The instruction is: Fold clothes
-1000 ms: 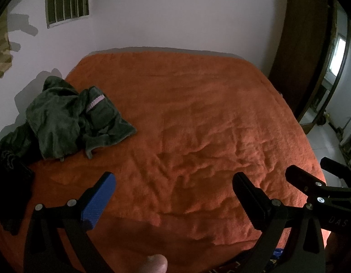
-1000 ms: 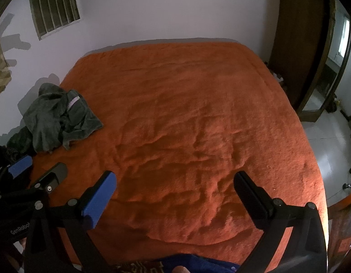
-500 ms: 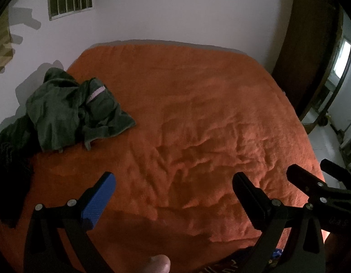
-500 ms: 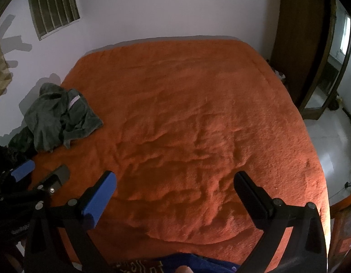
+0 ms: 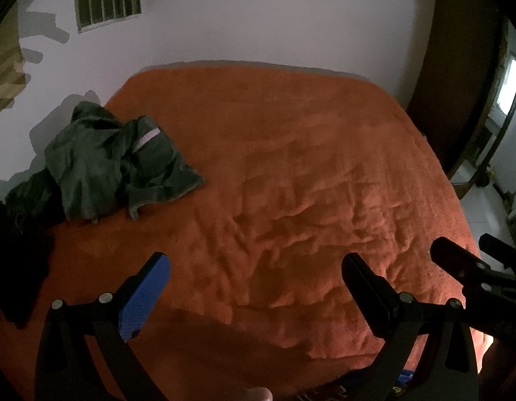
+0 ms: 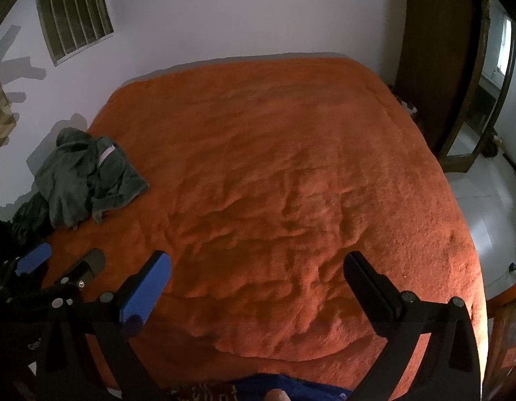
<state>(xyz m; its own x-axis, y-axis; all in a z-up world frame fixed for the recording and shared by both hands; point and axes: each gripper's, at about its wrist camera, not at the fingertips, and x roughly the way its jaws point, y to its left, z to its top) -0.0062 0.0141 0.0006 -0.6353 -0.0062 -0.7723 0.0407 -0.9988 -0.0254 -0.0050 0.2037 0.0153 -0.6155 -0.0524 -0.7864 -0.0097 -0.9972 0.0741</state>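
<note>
— Clothes first: where are they lying?

— Green garments (image 5: 107, 163) are lying crumpled in a heap at the far left edge of the orange bedspread (image 5: 291, 173), close against the white wall (image 5: 258, 16). A pale stripe is showing on one fold. In the right wrist view the same heap (image 6: 84, 180) is sitting well to the left of the bed's middle. Something darker is trailing off the heap toward the near left, but it is too dim to name.

— Are the tongs holding anything?

— Neither one is gripping. The left gripper (image 5: 256, 277) is hovering above the near part of the bedspread with its jaws spread wide, nothing between them. The right gripper (image 6: 258, 277) is hanging likewise, jaws wide apart over bare orange cloth.

— Are they near the heap?

— Both are well apart from it. The left gripper is pointing more toward that side; in the right wrist view it (image 6: 60, 262) is showing at the lower left, nearer the clothes than the right one.

— Anything else showing?

— A barred vent (image 6: 74, 10) is sitting high on the wall, and a dark wooden door frame (image 6: 435, 67) is standing at the right. Blue fabric (image 6: 291, 387) is peeking in at the bottom edge.
</note>
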